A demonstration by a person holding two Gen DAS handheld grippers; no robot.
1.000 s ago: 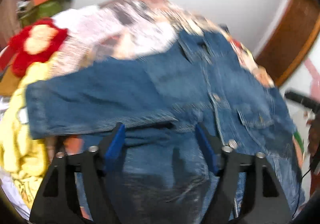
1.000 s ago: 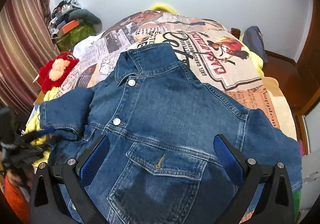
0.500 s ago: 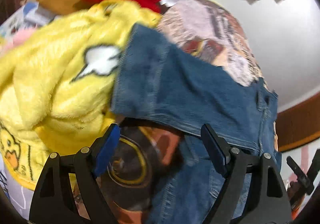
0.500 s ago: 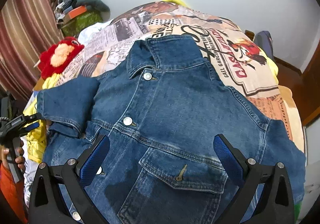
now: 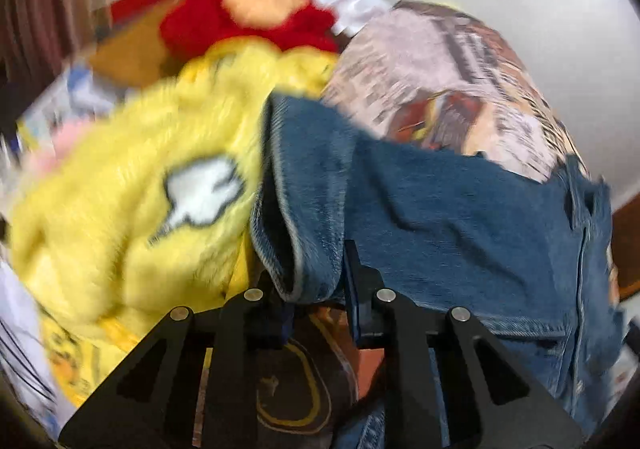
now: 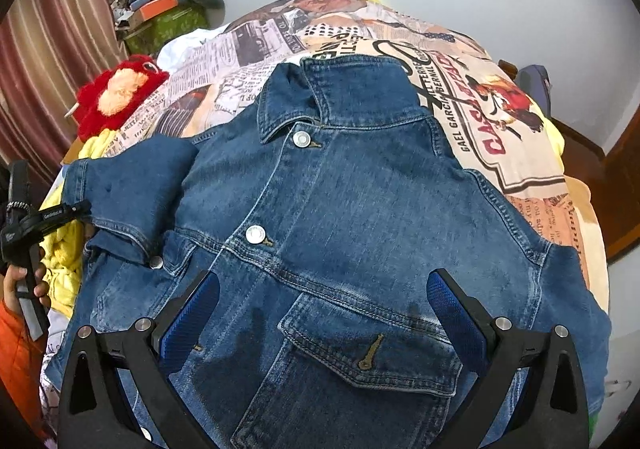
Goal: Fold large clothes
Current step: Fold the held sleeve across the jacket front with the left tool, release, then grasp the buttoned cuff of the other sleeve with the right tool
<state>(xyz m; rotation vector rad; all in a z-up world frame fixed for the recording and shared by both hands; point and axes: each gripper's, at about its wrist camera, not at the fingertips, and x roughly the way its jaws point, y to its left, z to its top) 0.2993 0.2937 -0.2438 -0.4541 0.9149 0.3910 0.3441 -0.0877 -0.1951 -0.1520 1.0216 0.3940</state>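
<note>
Blue denim jacket lies front-up, buttoned, across patterned bedspread, filling frame centre. Left gripper jaws just closing, now clamped on sleeve cuff, lower centre. Right gripper jaws apart above chest pocket, holding nothing. Denim looks heavy, stiff, grippy: best held by seams, cuffs, hem

- The cuff of the denim jacket sleeve is pinched between the pads of the left hand-held gripper, whose jaws have just been closing.
- A yellow plush blanket is seen just beside the sleeve, on its left.
- A red plush toy is seen behind the blanket.
- The printed bed cover is partly covered by the jacket.
</note>
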